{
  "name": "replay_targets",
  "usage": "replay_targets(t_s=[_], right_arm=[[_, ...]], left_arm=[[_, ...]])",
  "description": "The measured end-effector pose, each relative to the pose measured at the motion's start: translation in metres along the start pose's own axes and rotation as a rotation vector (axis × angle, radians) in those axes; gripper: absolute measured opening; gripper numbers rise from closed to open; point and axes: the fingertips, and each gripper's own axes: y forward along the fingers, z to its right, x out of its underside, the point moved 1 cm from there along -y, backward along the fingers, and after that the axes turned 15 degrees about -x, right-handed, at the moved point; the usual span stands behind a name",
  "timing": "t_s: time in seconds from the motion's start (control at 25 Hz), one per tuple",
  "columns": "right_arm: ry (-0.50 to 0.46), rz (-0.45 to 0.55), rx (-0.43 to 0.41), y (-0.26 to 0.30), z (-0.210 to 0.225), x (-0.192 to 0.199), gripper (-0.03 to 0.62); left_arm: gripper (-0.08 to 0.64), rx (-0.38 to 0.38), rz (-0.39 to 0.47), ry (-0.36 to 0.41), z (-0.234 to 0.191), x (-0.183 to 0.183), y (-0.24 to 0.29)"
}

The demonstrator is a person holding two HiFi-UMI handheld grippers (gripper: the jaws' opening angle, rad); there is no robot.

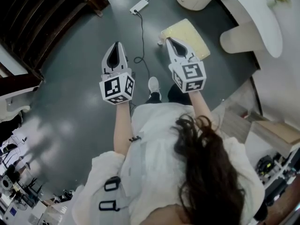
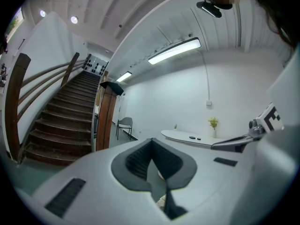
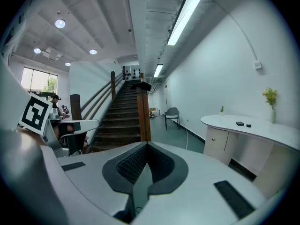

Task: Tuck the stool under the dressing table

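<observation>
Grey floor [image 1: 70, 102], stairs [image 1: 42, 18] at left. Yellow-topped stool [image 1: 187, 34] near the white table [image 1: 255, 18], not under it. Left tongs [image 1: 116, 48] and right tongs [image 1: 171, 42] both closed, empty.

The stool [image 1: 187, 34] has a pale yellow seat. The dressing table [image 1: 255, 20] is white and the floor [image 1: 79, 97] is dark grey. The left gripper [image 1: 116, 46] and right gripper [image 1: 170, 41] are light grey, dark grey inside the jaws. Their cubes [image 1: 117, 88] carry black-and-white square patterns. The stairs [image 2: 61, 121] are dark brown.
</observation>
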Motion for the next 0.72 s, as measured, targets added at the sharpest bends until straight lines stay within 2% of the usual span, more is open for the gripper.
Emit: replay_targets(t_s=[0.32, 0.56, 0.72], right_arm=[[-0.025, -0.020, -0.049, 0.023, -0.001, 0.010, 0.002], [-0.024, 0.011, -0.055, 0.031, 0.017, -0.004, 0.002], [-0.010, 0.036, -0.039, 0.029, 0.027, -0.008, 0.003]], left_arm=[[0.003, -0.032, -0.018, -0.026, -0.008, 0.017, 0.010], [0.005, -0.038, 0.014, -0.013, 0.002, 0.003, 0.024], [0.005, -0.005, 0.028, -0.004, 0.013, -0.003, 0.030]])
